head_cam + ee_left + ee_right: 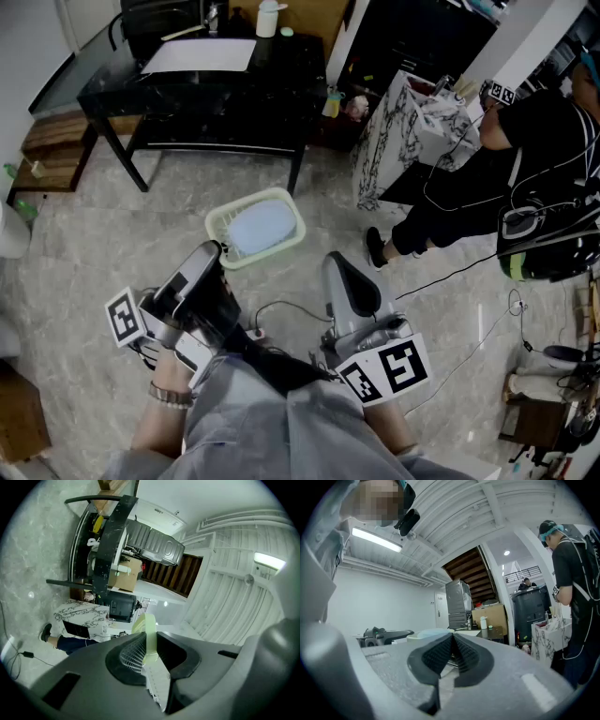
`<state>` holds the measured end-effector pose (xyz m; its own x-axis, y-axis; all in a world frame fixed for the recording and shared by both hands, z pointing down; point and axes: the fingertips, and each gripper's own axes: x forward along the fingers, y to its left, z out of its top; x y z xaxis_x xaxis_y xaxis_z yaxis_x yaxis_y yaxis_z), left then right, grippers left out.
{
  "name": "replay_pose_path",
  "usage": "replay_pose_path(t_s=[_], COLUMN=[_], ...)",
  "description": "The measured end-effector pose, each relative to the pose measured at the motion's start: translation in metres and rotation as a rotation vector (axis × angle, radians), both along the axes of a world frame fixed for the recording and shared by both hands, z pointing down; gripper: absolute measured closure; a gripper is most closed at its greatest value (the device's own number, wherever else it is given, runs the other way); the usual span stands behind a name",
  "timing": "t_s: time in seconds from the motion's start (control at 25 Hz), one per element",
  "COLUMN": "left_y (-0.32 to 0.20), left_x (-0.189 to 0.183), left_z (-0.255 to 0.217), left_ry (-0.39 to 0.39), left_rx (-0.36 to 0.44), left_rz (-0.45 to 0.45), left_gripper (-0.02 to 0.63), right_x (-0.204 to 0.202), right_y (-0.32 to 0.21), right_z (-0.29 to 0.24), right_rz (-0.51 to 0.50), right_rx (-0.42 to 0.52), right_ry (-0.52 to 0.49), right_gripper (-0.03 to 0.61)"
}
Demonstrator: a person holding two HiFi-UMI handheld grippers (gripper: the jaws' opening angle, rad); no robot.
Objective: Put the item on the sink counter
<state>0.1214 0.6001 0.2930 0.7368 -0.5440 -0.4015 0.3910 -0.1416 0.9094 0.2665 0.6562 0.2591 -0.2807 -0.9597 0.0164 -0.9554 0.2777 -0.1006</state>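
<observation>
In the head view, a pale green plastic basket [298,225] hangs above the marble floor with a light blue flat item [258,228] lying in it. My left gripper [214,251] is shut on the basket's near left rim. In the left gripper view that green rim [150,632] stands pinched between the pads of my left gripper [147,644]. My right gripper [336,264] is beside the basket on the right, shut and holding nothing. In the right gripper view my right gripper [451,641] has its pads pressed together, with the basket [429,633] just beyond them.
A black glass table [112,80] with a white sheet and a white bottle [268,17] stands ahead. A marble-patterned counter [389,131] is at the right, with a person in black [506,178] beside it. Cables [469,352] trail across the floor. A wooden bench [56,145] is at the left.
</observation>
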Motion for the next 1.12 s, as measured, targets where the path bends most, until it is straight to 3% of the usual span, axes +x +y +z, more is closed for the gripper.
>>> replay_pose_path(t_s=[0.68, 1.12], left_y=[0.019, -0.011], left_x=[0.012, 0.008], left_z=[-0.006, -0.008], left_ry=[0.022, 0.025], left_rx=[0.006, 0.0], left_rz=[-0.006, -0.013], left_gripper=[0.541, 0.541], right_x=[0.019, 0.017], right_y=[0.02, -0.008], right_z=[-0.004, 0.003], right_rz=[0.028, 0.037], right_rx=[-0.002, -0.036], right_ry=[-0.036, -0.05], right_gripper=[0.581, 0.581])
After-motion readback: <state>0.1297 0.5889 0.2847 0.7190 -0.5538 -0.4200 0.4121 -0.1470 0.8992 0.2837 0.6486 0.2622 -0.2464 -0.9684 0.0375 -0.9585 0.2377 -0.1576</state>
